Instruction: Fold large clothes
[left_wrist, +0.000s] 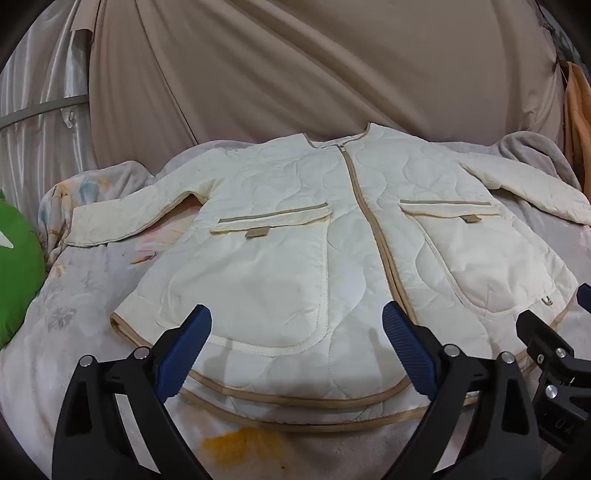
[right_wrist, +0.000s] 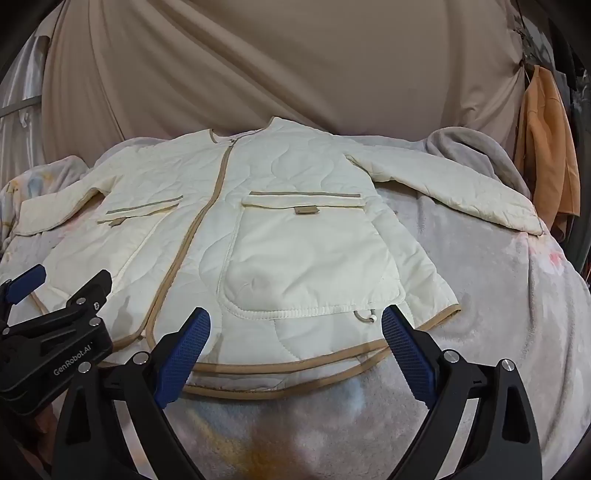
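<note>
A cream quilted jacket (left_wrist: 295, 229) with tan trim lies flat, front up and zipped, on a bed, both sleeves spread out to the sides. It also shows in the right wrist view (right_wrist: 280, 229). My left gripper (left_wrist: 297, 325) is open and empty, hovering above the hem of the jacket's left half. My right gripper (right_wrist: 295, 328) is open and empty above the hem of the right half, near a drawcord toggle (right_wrist: 371, 317). The right gripper's body shows at the left wrist view's right edge (left_wrist: 554, 354); the left gripper's body shows at the right wrist view's left edge (right_wrist: 55, 332).
The bed is covered by a pale floral blanket (left_wrist: 74, 302) with an orange patch (left_wrist: 240, 446) near me. A green cushion (left_wrist: 14, 273) lies at the left. A beige draped curtain (left_wrist: 295, 66) hangs behind. An orange garment (right_wrist: 546, 155) hangs at the right.
</note>
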